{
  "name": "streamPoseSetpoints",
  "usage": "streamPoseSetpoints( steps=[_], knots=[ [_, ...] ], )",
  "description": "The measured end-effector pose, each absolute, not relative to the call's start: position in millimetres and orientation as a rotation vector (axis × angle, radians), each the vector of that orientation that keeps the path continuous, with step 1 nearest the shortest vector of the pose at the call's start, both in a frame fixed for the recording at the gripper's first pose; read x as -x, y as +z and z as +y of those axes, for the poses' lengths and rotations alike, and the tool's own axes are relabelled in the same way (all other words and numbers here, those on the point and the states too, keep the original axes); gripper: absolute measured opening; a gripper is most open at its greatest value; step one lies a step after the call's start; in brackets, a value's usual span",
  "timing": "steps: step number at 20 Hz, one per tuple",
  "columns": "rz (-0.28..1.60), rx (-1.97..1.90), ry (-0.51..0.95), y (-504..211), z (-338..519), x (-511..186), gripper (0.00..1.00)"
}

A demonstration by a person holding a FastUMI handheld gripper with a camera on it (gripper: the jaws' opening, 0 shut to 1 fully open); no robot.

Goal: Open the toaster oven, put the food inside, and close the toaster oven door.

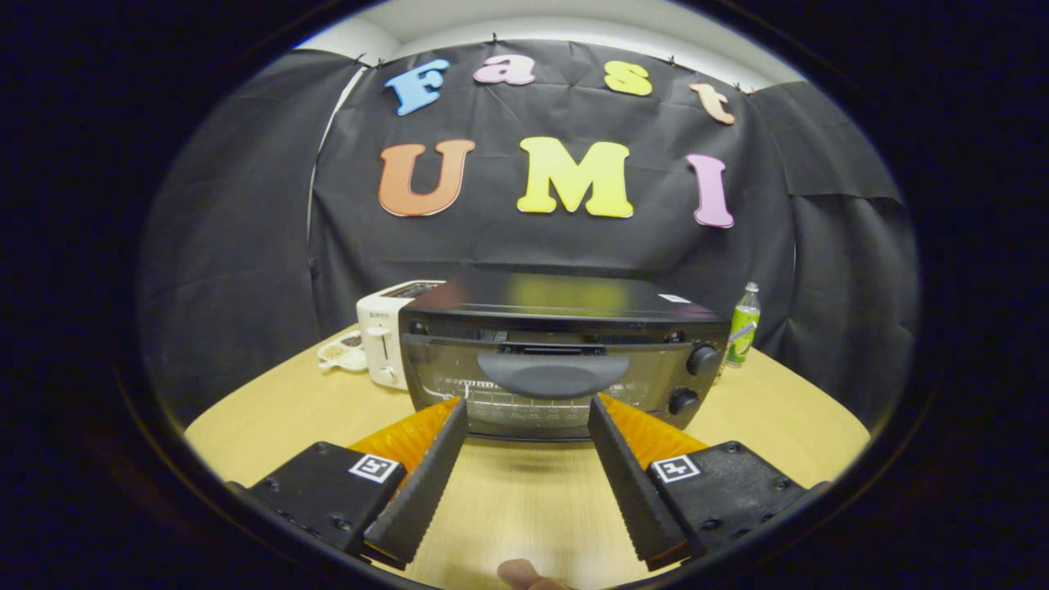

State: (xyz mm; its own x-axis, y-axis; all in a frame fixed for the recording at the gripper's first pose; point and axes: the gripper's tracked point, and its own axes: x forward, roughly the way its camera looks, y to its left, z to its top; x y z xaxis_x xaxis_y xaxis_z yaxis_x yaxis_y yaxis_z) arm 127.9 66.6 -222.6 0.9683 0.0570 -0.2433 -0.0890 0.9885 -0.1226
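Nearest to my camera, a fingertip of the person (524, 575) shows low between the two fingers, over the pale wooden worktop (270, 418). From there I see the gripper (529, 411) with its fingers spread wide and holding nothing; bare worktop lies in the gap between them. Each finger has a ribbed inner face and a black block at its base bearing a small square black-and-white marker (374, 468).

Just ahead of the fingertips stands the black toaster oven (565, 352), facing me squarely. Its glass door is shut or nearly so, with the broad dark handle (553, 374) across the upper part of the door, sitting between the lines of the two fingers and slightly beyond their tips. A wire rack shows through the glass. Two round black knobs (702, 359) sit one above the other on the oven's right side.

Touching or just beside the oven's left flank I note a white slot toaster (383, 344), and further left of that a small white divided dish (344, 351) with dark and light contents I cannot identify. Behind the oven's right corner stands a green plastic bottle (744, 323), upright, clear of the oven. Nothing lies on the worktop between the fingers and the oven door. I cannot make out any food item.
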Motion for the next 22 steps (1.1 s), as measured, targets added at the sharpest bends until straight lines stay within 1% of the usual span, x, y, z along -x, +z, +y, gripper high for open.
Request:
streamPoseSetpoints(
  steps=[6, 16, 19, 22],
  knots=[
    [0.213, 0.12, 0.081, -178.0, 57.3, -84.9, 0.97],
    [0.074, -0.035, 0.069, -36.9, -2.5, -3.4, 0.98],
    [0.041, -0.092, 0.031, -7.9, -22.4, 18.2, 0.99],
    [-0.002, -0.091, 0.022, 15.1, -26.3, 31.8, 1.0]
  ],
)
